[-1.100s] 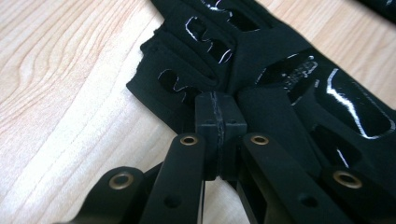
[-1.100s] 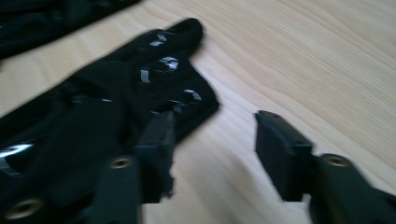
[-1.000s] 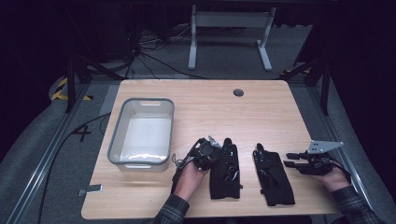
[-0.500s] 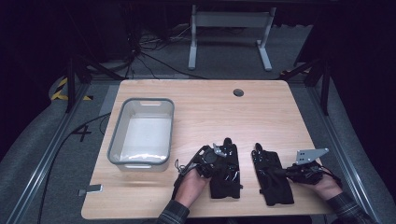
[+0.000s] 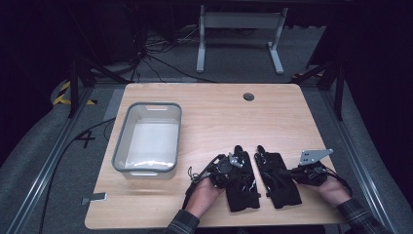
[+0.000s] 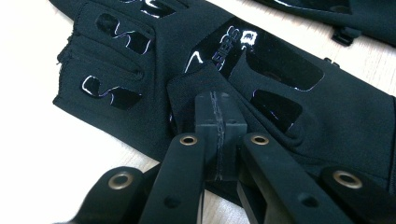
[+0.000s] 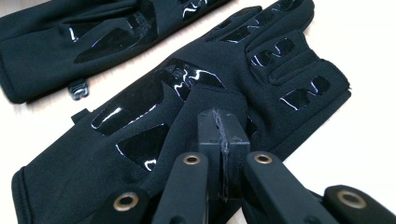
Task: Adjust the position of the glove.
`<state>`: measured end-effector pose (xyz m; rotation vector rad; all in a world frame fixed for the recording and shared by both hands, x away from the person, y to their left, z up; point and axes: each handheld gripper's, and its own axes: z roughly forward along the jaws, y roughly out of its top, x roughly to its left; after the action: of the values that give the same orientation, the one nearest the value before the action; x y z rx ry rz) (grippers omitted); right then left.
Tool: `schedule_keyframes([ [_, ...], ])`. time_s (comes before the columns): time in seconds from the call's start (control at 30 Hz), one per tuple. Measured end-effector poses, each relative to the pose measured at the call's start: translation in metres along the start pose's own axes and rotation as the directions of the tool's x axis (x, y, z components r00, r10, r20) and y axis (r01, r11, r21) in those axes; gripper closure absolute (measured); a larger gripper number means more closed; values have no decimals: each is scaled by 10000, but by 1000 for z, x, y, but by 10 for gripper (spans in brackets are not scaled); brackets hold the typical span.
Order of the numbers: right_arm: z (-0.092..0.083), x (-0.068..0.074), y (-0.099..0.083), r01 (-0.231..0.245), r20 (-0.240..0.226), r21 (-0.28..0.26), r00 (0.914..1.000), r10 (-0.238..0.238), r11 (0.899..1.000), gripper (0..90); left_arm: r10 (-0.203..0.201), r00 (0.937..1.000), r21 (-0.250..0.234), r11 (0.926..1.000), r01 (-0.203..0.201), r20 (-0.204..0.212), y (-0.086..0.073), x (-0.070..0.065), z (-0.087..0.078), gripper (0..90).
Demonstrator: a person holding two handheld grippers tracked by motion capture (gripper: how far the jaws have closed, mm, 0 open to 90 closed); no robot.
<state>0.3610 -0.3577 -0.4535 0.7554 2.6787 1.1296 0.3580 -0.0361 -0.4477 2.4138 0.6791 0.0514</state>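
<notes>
Pale wood table: our landmark, listed first as the largest item.

Grey-rimmed bin: on the table's left half, well apart from the gloves.

Black left glove: flat on the table near its front edge, right of the bin, fingers pointing away from us.

Black right glove: flat just beside the left glove, a strip of bare table between them.

Left gripper: we hold it over the left glove; its jaws are pinched together on a raised fold of that glove's fabric.

Right gripper: we hold it at the right glove's outer side; its jaws have just been closing and now pinch a fold of that glove's fabric.
</notes>
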Motion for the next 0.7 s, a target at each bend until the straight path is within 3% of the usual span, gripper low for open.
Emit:
schedule_keyframes([
  [0.5,14,1,14,218,115,-69,9997,-217,9997,900,100,9999,-29,9999,-100,92,1,1,1,896],
  [0.7,16,7,17,374,-36,-2,9993,-374,9993,900,161,9997,-7,9999,-161,-157,4,4,2,896],
])
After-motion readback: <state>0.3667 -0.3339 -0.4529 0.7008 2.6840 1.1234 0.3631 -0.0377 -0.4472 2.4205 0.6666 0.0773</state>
